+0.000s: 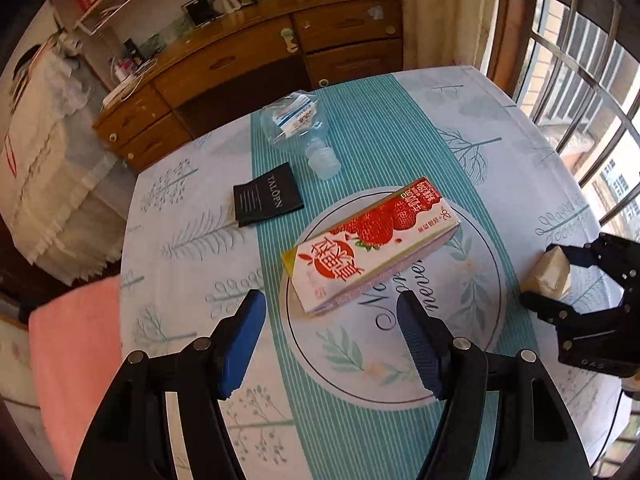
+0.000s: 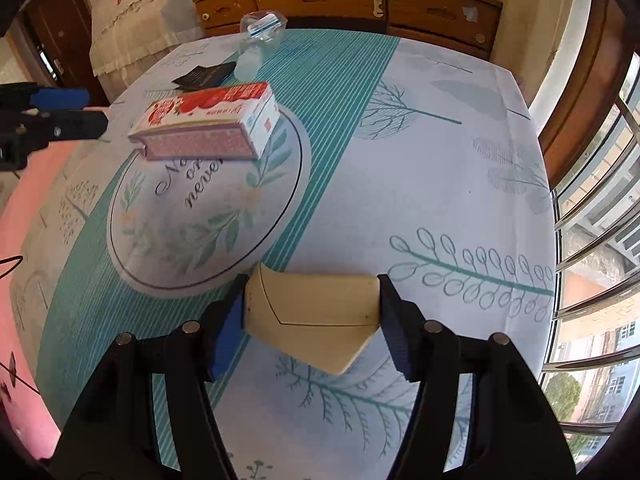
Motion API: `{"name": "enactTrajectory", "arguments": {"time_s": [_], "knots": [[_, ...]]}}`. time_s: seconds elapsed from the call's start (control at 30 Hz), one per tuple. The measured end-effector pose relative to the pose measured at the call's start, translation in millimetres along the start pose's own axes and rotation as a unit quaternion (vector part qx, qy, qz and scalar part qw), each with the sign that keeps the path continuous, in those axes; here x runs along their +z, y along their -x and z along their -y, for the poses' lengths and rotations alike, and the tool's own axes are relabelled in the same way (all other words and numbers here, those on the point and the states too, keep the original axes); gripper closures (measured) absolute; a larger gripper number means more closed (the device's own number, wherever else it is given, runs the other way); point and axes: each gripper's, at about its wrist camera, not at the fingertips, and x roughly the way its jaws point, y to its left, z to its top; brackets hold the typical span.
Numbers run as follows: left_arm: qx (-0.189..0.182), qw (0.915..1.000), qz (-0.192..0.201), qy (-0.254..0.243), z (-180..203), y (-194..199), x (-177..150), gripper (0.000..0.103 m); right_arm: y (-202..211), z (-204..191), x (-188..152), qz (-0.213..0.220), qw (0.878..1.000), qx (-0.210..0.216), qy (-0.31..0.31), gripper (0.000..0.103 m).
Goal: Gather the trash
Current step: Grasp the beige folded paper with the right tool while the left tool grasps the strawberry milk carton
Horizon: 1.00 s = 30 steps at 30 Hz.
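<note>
The right gripper (image 2: 312, 316) has its two pads pressed against the ends of a small cream-coloured carton (image 2: 316, 316) lying on the tablecloth (image 2: 440, 184), so the first pickup looks just begun, the carton not visibly lifted. The left gripper (image 1: 332, 336) hangs with jaws wide and empty just short of the strawberry milk carton (image 1: 372, 240), touching nothing. Further off, a black card (image 1: 268, 199) and a crumpled clear plastic bottle (image 1: 298, 128) lie uncollected; no bin shows, so most of the collecting seems left.
</note>
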Motion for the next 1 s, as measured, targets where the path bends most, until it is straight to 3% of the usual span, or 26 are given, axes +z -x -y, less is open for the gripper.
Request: {"name": "enactTrajectory", "arguments": {"time_s": [0.13, 0.27, 0.47, 0.57, 0.73, 1.0], "knots": [[-0.015, 0.9959, -0.015, -0.087, 10, -22, 20, 0.034, -8, 8, 18, 0.011, 0.999, 0.013, -0.032, 0.044], [-0.048, 0.9850, -0.047, -0.159, 18, -42, 34, 0.034, -15, 9, 28, 0.022, 0.999, 0.022, -0.040, 0.044], [-0.100, 0.9699, -0.103, -0.197, 22, -72, 56, 0.034, -20, 11, 36, 0.028, 0.998, 0.039, -0.043, 0.044], [-0.101, 0.9649, -0.111, -0.215, 28, -81, 64, 0.034, -20, 12, 36, 0.031, 0.997, 0.046, -0.046, 0.044], [-0.108, 0.9627, -0.137, -0.206, 32, -100, 79, 0.034, -20, 14, 36, 0.033, 0.997, 0.051, -0.051, 0.044], [-0.102, 0.9760, -0.128, -0.144, 33, -100, 77, 0.040, -17, 13, 32, 0.029, 0.996, 0.044, -0.068, 0.044]]}}
